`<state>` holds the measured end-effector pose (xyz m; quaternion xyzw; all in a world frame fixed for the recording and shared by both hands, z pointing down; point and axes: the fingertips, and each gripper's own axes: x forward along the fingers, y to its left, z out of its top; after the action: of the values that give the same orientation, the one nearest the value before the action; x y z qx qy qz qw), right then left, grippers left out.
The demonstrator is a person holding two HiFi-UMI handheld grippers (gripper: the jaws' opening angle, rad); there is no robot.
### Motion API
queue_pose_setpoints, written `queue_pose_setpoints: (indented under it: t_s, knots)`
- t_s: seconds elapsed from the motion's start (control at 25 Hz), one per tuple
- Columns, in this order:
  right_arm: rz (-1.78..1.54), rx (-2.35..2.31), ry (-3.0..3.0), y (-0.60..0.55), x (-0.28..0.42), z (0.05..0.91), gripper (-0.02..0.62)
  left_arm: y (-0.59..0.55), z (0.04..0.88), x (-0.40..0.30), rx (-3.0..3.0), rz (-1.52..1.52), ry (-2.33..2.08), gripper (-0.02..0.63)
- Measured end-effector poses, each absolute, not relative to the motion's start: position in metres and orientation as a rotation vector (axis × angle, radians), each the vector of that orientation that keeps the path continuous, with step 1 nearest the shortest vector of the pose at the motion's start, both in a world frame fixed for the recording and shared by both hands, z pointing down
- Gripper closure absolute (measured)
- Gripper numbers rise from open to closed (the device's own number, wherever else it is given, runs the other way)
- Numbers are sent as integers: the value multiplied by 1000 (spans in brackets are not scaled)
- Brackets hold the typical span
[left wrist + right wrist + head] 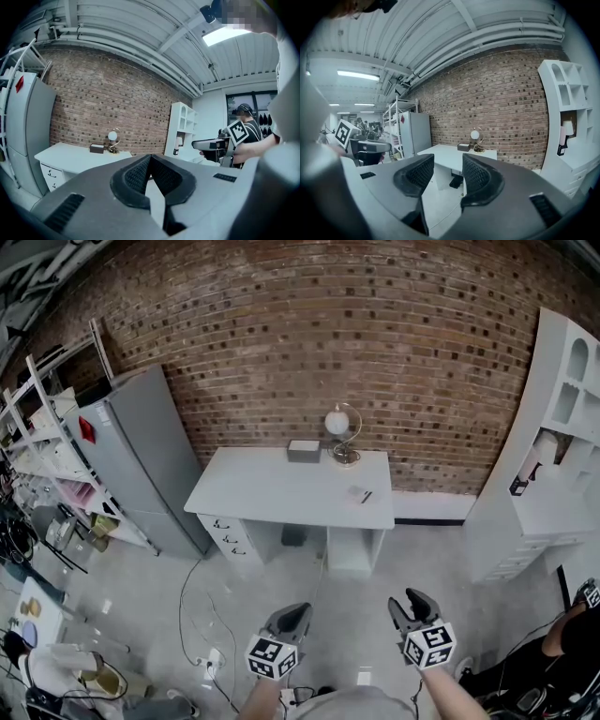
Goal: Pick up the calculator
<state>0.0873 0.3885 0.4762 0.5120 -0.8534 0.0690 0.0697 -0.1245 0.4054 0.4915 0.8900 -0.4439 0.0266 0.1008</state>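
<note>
Well beyond the right tool (413,600), calculator (359,493) lies on desk (262,491).

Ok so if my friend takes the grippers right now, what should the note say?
Left gripper: jaws shut, nothing in them.
Right gripper: jaws open, empty.
Both are held out over the floor, well short of the white desk.
Calculator: probably the small flat thing near the desk's right front edge, but it is too small to be sure. A dark box and a globe lamp stand at the back.
Done: nothing yet.
Left: walk up to the desk, put open jaws round the calculator, close, lift.
</note>
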Motion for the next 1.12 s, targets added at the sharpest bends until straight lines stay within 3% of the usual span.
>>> queue_pose_setpoints:
  t_s: [1.12]
  knots:
    - [292,1555,-2505,332,63,511,394,346,514,-152,2610,105,-1271,592]
